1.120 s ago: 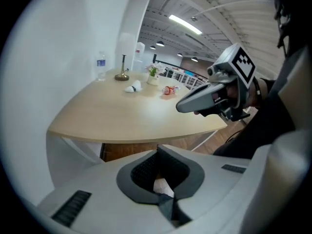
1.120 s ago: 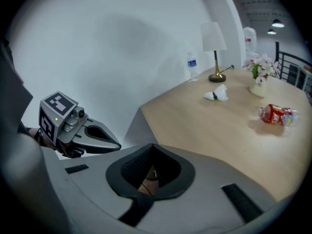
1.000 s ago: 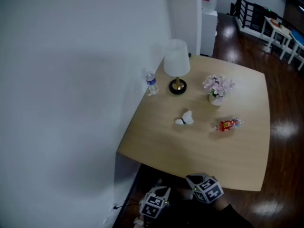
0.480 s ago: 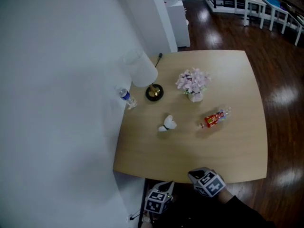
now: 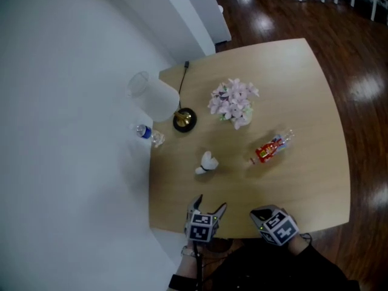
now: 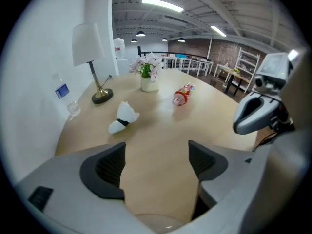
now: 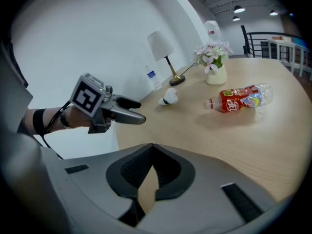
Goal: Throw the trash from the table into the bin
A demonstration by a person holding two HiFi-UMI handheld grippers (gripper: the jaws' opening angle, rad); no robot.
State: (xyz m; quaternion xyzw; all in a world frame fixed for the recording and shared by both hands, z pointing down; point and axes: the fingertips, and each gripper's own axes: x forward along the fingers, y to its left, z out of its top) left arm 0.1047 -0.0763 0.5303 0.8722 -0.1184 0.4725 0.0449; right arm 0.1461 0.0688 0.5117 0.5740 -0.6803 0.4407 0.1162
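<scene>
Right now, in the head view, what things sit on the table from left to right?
Clear water bottle with blue label, crumpled white paper, pink flowers in white vase, red-labelled plastic bottle lying down.

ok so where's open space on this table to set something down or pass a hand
The near strip between the crumpled paper, the red-labelled bottle and the front edge of the table is bare. So is the far right corner beyond the flower vase. It is crowded along the wall, where the lamp and small water bottle stand close.
</scene>
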